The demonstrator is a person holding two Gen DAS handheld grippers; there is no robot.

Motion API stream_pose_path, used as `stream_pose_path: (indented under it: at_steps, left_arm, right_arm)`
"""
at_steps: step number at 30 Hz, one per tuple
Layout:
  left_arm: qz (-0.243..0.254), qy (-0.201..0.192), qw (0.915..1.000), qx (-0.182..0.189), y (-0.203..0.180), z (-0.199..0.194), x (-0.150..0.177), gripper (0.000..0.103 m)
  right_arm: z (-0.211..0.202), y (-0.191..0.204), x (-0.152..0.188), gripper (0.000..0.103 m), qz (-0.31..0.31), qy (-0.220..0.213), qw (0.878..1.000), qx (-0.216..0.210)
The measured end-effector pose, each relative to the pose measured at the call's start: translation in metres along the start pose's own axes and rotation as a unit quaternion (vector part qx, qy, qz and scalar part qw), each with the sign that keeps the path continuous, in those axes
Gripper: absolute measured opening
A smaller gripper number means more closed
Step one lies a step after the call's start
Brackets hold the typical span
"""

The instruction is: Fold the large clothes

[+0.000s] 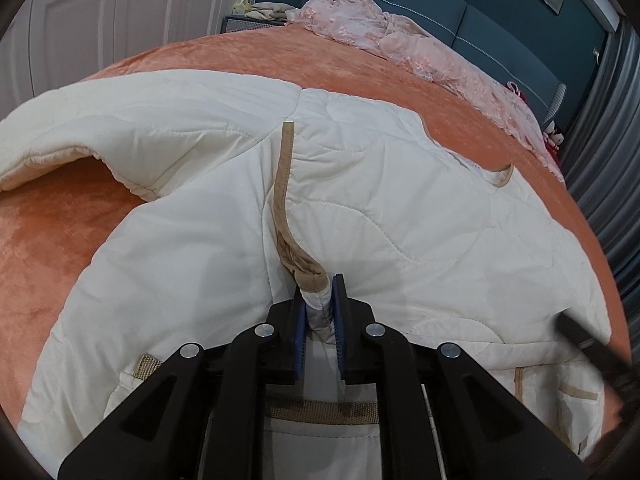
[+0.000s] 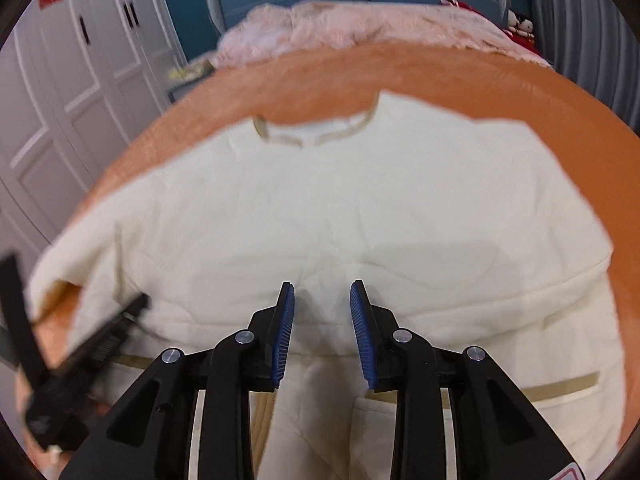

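A cream quilted jacket (image 1: 360, 200) with tan trim (image 1: 285, 168) lies spread on the orange bed cover (image 1: 340, 56). My left gripper (image 1: 320, 284) is shut on the jacket's tan-trimmed front edge, which is bunched between its blue pads. One sleeve (image 1: 80, 136) stretches to the left. In the right wrist view the jacket (image 2: 360, 208) lies flat with its collar (image 2: 320, 136) at the far side. My right gripper (image 2: 322, 292) hovers over the lower body of the jacket, open with nothing between its pads. The left gripper (image 2: 92, 344) shows blurred at the left.
A pink lace cloth (image 1: 380, 28) is heaped at the head of the bed by the blue headboard (image 1: 480, 20). White wardrobe doors (image 1: 120, 12) stand to the left and a grey curtain (image 1: 600, 160) to the right. Orange cover (image 2: 440, 68) lies bare beyond the collar.
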State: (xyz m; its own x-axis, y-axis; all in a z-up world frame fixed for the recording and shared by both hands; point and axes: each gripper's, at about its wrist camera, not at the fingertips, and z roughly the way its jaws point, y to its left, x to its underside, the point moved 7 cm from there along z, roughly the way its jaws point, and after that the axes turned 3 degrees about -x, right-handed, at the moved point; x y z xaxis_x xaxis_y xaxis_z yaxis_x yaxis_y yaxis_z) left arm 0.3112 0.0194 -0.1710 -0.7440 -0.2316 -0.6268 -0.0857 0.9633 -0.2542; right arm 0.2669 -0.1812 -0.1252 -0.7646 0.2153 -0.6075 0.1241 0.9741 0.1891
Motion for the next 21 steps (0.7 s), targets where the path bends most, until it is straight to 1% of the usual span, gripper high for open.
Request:
stream_pose_path:
  at_steps: [1,3,6,8,9,10,12,13,14,15,16,17,18,19,21]
  left_arm:
    - [-0.001,-0.001,1.0000,0.002,0.000,0.000,0.000,0.012]
    - [0.001,-0.003,1.0000,0.004,-0.001,0.001,0.001,0.014]
    - [0.002,-0.005,1.0000,0.005,-0.001,0.001,0.000,0.015]
    - [-0.009,-0.004,0.9997,0.021,0.001,-0.001,0.000,0.017]
    - [-0.021,-0.003,0.9992,0.035,0.003,-0.004,-0.001,0.022]
    - [-0.043,0.000,0.9972,0.061,0.008,-0.011,-0.002,0.029]
    - [-0.072,0.006,0.9932,0.091,0.023,-0.029,-0.003,0.047]
    - [-0.086,0.002,0.9920,0.092,0.034,-0.041,-0.004,0.063]
    - [-0.108,-0.015,0.9897,0.093,0.055,-0.059,-0.007,0.076]
    - [-0.132,-0.031,0.9866,0.090,0.079,-0.075,-0.011,0.081]
    - [-0.151,-0.042,0.9839,0.085,0.098,-0.086,-0.014,0.090]
    - [-0.177,-0.052,0.9804,0.070,0.128,-0.095,-0.019,0.091]
    - [-0.194,-0.054,0.9779,0.057,0.148,-0.099,-0.022,0.091]
    - [-0.223,-0.051,0.9727,0.039,0.182,-0.101,-0.027,0.091]
    - [-0.281,-0.045,0.9585,0.009,0.239,-0.101,-0.033,0.091]
  right_arm:
    - [0.003,-0.002,0.012,0.029,-0.004,0.002,1.000,0.005]
    - [0.011,-0.006,0.023,0.029,-0.010,-0.001,1.000,0.009]
    - [0.013,-0.005,0.023,0.029,-0.014,-0.008,1.000,0.015]
    - [0.011,-0.004,0.025,0.029,-0.021,-0.011,0.999,0.022]
    - [0.012,-0.002,0.023,0.029,-0.024,-0.012,0.999,0.026]
    - [0.012,-0.002,0.024,0.029,-0.026,-0.013,0.999,0.028]
    - [0.009,-0.002,0.026,0.029,-0.027,-0.014,0.999,0.030]
    - [0.009,-0.001,0.026,0.029,-0.026,-0.015,0.999,0.029]
    - [0.008,-0.002,0.025,0.029,-0.025,-0.016,0.999,0.026]
    - [0.008,-0.002,0.025,0.029,-0.023,-0.016,0.999,0.024]
    - [0.008,-0.002,0.024,0.029,-0.023,-0.017,0.999,0.025]
    - [0.007,-0.002,0.024,0.029,-0.024,-0.017,0.999,0.026]
    - [0.007,-0.001,0.024,0.029,-0.026,-0.018,0.999,0.028]
    - [0.006,-0.001,0.024,0.029,-0.027,-0.019,0.999,0.030]
    - [0.005,0.000,0.025,0.029,-0.029,-0.020,0.999,0.034]
